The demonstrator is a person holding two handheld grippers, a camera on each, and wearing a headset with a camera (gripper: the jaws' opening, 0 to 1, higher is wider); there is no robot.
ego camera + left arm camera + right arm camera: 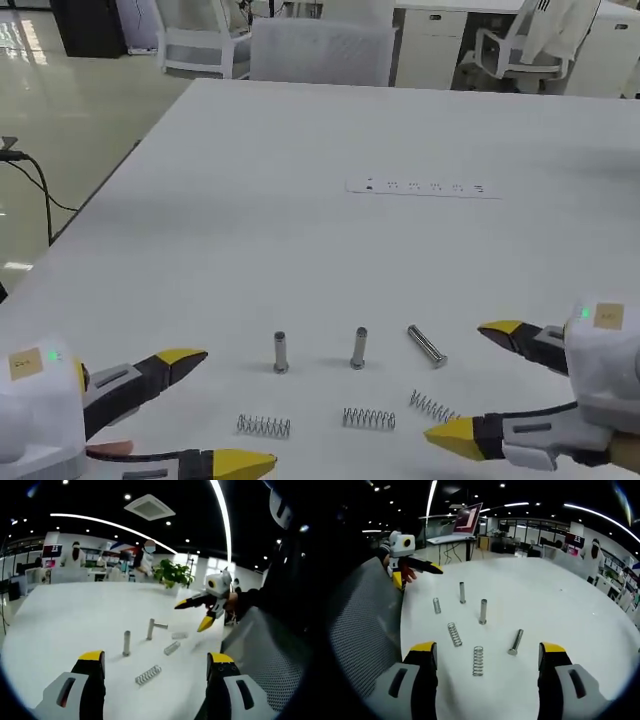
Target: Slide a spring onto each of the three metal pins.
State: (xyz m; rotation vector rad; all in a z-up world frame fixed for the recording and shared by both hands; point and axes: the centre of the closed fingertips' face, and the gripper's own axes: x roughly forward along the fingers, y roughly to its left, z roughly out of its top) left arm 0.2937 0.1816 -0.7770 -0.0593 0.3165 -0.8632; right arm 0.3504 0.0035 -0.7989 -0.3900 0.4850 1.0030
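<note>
Head view is showing a white desk (300, 230) with three metal pins in a row near the front edge. The left pin (280, 353) is standing upright on its flared base, and the middle pin (359, 348) is standing upright just to its right. The right pin (427, 345) is lying flat on its side, angled, with its head toward the near right. Three springs are lying on the desk in a second row, nearer than the pins. The left spring (264, 426) is lying in front of the left pin, the middle spring (369, 418) in front of the middle pin, and the right spring (432, 406) in front of the right pin, slightly slanted. Each spring is lying apart from every pin. The left hand-held gripper (215, 410) is hovering at the near left, released, its yellow-tipped jaws standing wide apart and pointing toward the left spring. The right hand-held gripper (472, 382) is hovering at the near right, also released, jaws spread, with the right spring lying just beside its nearer tip. Both are sitting clear of pins and springs. Farther back a long flat strip (423, 187) is lying on the desk, and office chairs (320, 50) are standing beyond the far edge.
</note>
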